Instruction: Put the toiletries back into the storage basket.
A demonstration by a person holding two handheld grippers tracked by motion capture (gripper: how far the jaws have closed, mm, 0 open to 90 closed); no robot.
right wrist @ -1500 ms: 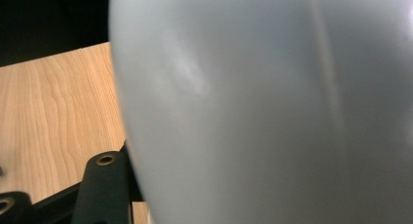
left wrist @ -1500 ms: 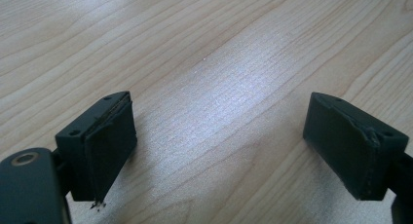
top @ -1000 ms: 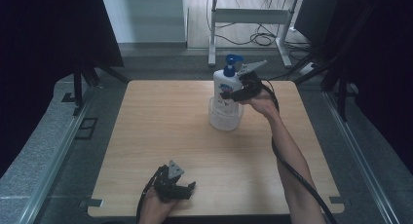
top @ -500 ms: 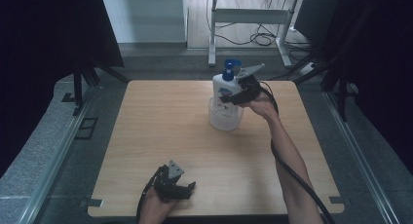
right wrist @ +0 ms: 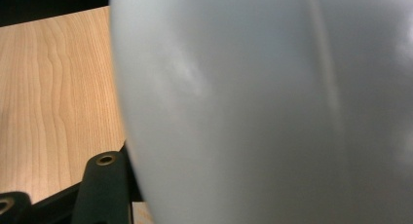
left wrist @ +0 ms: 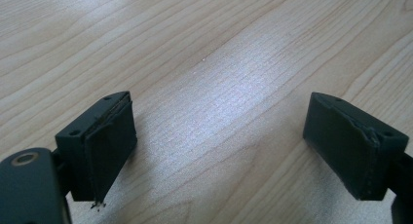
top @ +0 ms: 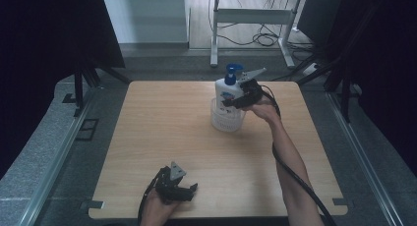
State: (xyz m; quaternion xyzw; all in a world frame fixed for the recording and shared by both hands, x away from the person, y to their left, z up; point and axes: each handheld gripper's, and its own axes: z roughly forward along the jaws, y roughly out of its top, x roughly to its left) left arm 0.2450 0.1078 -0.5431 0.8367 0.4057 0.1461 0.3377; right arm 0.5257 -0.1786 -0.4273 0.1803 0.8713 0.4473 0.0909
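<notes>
**A:** Where is the pump bottle relative to my tongs?

**B:** The white pump bottle (top: pixel 227 91) stands upright, long axis vertical, its base inside the clear cup (top: pixel 226 119) at the far middle of the worktop (top: pixel 162 123). My right tongs (top: pixel 235 99) are clamped on its body from the right side.

**A:** And the left?

**B:** My left tongs (top: pixel 189 190) rest spread wide at the near edge, well apart from the bottle, gripping nothing. I judge any lift goes straight up, by the right.
</notes>
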